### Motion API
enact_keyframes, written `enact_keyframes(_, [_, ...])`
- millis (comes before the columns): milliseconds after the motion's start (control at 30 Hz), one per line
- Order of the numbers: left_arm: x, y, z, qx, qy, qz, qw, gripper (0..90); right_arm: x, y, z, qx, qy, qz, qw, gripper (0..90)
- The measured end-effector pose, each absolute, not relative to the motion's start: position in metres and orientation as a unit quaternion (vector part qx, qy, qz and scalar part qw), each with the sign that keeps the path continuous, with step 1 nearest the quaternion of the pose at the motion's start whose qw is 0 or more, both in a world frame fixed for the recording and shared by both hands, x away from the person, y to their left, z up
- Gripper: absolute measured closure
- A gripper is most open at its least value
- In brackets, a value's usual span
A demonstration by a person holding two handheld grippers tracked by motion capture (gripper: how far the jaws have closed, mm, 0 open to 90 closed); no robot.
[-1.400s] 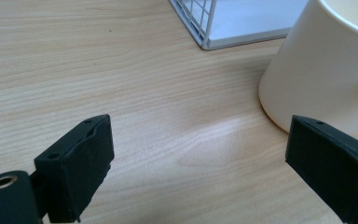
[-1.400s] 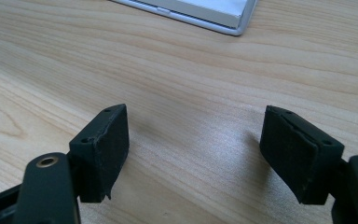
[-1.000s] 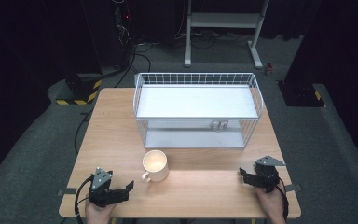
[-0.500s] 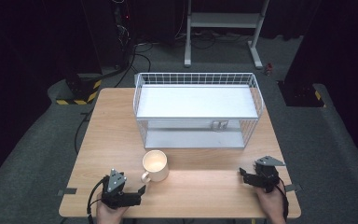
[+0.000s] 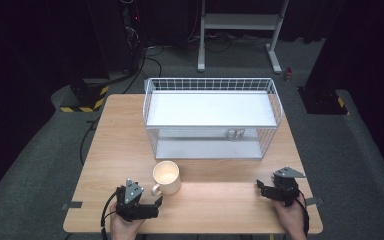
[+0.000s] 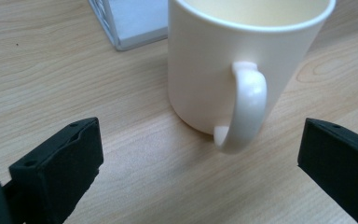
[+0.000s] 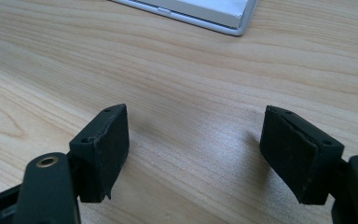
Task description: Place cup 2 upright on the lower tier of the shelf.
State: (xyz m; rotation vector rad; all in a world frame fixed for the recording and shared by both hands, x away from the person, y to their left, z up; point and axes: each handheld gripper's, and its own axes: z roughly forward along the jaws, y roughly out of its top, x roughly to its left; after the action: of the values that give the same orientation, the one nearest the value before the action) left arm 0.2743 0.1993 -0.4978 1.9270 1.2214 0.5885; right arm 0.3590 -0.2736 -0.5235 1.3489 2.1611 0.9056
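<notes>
A cream mug (image 5: 166, 176) stands upright on the wooden table (image 5: 220, 205), its handle (image 6: 244, 107) turned toward the front edge. My left gripper (image 5: 156, 204) lies just in front of the mug and points at it. In the left gripper view its jaws (image 6: 198, 140) stand wide; they have just been opening. The handle sits ahead of the gap, and neither pad touches it. My right gripper (image 5: 261, 188) rests near the front right corner of the table. It is open (image 7: 193, 126) over bare wood, with nothing between its pads.
A white wire rack (image 5: 212, 117) with two shelves stands across the back half of the table, just behind the mug. A small metal object (image 5: 235, 134) sits on its lower shelf. The rack's base corner (image 7: 223, 18) lies ahead of my right gripper.
My left gripper has slid right along the front edge, closer to the mug's handle. The right gripper and the mug have not moved.
</notes>
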Motion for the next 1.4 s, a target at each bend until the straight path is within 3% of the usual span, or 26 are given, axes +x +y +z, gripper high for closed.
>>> enact_keyframes(967, [0.307, 0.171, -0.501, 0.769, 0.472, 0.225, 0.367, 0.0, 0.358, -0.273, -0.523, 0.491, 0.778, 0.327, 0.215, 23.8])
enact_keyframes(1400, [0.317, 0.158, -0.499, 0.763, 0.460, 0.237, 0.387, 0.0, 0.358, -0.273, -0.523, 0.490, 0.779, 0.327, 0.215, 23.8])
